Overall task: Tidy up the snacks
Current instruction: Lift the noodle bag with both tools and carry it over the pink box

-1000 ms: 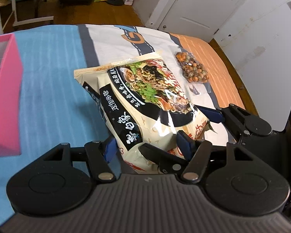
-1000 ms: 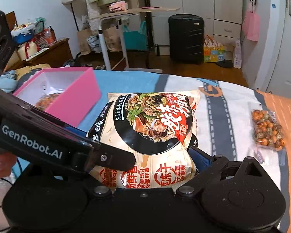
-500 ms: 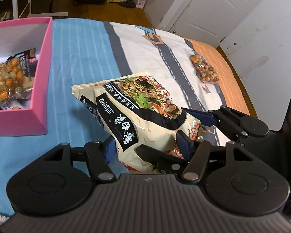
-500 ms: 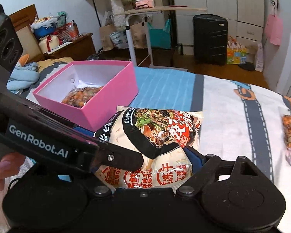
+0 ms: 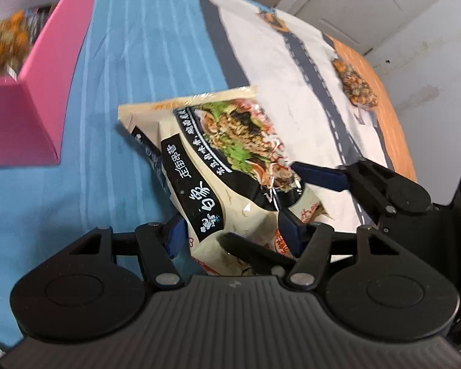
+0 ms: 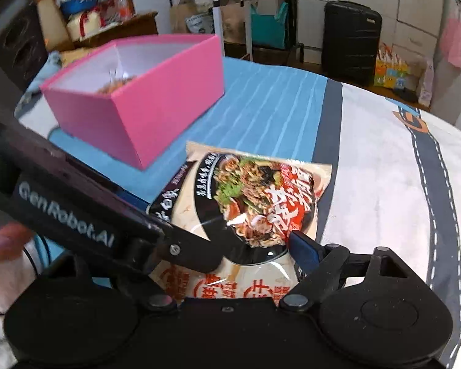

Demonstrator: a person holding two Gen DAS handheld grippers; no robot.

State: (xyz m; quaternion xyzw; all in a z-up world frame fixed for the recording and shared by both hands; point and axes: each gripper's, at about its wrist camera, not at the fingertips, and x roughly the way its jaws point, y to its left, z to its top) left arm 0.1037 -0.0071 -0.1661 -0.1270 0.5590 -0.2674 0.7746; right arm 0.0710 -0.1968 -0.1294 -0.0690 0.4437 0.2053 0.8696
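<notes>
A cream and black noodle packet (image 5: 221,166) hangs in the air above the bed, held from both sides. My left gripper (image 5: 233,230) is shut on its near end. My right gripper (image 6: 230,243) is shut on the same packet (image 6: 255,203); its blue right pad (image 6: 304,249) presses the packet's edge, and the left gripper's black body hides its left finger. The pink box (image 6: 138,101) stands open ahead and to the left, with a bag of mixed nuts inside (image 5: 6,40). A second bag of mixed nuts (image 5: 355,83) lies far right on the bed.
The bed cover (image 5: 132,61) has blue, white and orange parts with a grey road print. A black suitcase (image 6: 350,40), a white-legged table and a cluttered wooden cabinet stand beyond the bed. A white door and wall close off the right side.
Both grippers have carried the noodle packet leftward towards the pink box, which now looms larger and closer. The nut bag on the bed has fallen further away to the right.
</notes>
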